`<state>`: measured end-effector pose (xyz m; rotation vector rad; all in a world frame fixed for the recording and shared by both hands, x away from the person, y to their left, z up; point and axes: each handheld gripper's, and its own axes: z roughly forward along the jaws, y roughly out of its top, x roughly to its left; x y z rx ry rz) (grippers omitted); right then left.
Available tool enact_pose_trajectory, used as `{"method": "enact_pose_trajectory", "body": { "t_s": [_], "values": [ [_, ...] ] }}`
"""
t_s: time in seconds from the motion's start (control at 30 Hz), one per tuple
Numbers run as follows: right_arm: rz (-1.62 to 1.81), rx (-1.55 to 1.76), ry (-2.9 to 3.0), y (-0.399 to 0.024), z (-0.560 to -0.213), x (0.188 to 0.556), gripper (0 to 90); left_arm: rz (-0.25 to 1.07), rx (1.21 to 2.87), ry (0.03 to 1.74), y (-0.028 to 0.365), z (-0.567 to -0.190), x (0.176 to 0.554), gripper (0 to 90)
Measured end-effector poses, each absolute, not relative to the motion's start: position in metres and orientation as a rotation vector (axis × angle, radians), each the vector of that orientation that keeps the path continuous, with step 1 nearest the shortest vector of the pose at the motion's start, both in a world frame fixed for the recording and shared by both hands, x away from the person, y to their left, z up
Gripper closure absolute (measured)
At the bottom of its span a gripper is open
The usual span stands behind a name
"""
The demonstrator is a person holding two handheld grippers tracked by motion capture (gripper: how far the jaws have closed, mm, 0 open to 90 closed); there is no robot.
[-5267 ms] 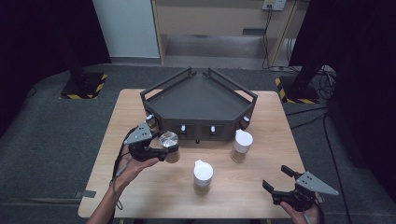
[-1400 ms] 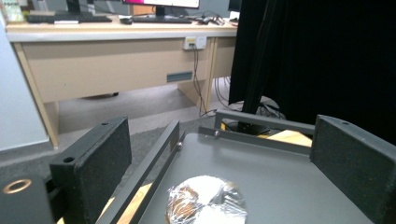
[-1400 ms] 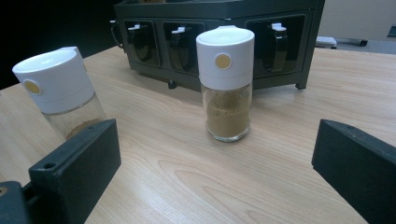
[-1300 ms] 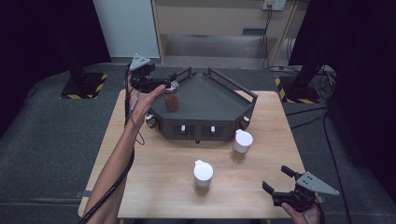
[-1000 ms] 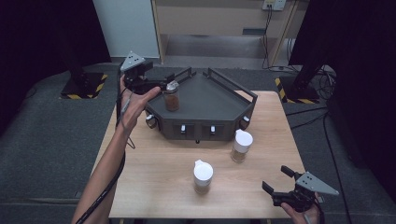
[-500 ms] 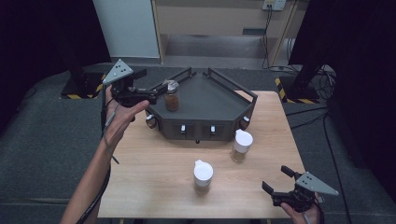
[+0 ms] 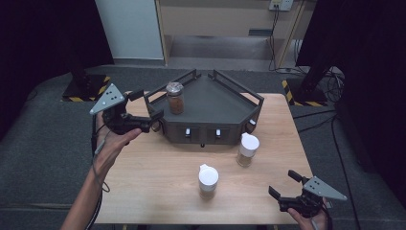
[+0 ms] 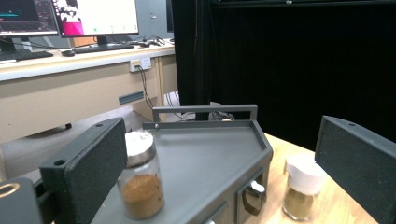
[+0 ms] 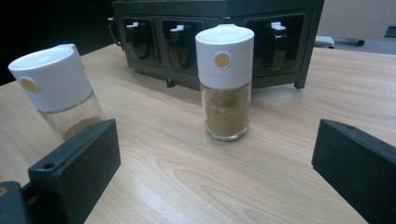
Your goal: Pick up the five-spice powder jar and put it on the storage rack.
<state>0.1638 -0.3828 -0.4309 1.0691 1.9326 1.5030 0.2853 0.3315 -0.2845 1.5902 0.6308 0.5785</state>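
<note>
On top of the dark rack (image 7: 210, 108), at its nine o'clock side, the silver-lidded jar (image 7: 175, 97) of brown powder stands upright. Your left gripper (image 7: 143, 123) sits just off the rack's nine o'clock edge, jaws spread wide and holding nothing, apart from the jar. Your right gripper (image 7: 282, 191), at the table's (image 7: 158, 187) five o'clock corner, is likewise released. Two white-capped jars (image 7: 248, 149) (image 7: 208, 181) stand on the table at the rack's six o'clock.

High view looks down; both claw views sit low, sharing the rack (image 7: 210, 112).
</note>
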Motion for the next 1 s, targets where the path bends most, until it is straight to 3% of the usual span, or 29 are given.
{"method": "enact_pose_trajectory", "body": {
  "t_s": [1.0],
  "values": [
    [1.498,1.069,1.932,-0.382,-0.431,0.164,1.3,0.504,1.607,0.678,0.365,-0.399,0.22,2.0]
  ]
}}
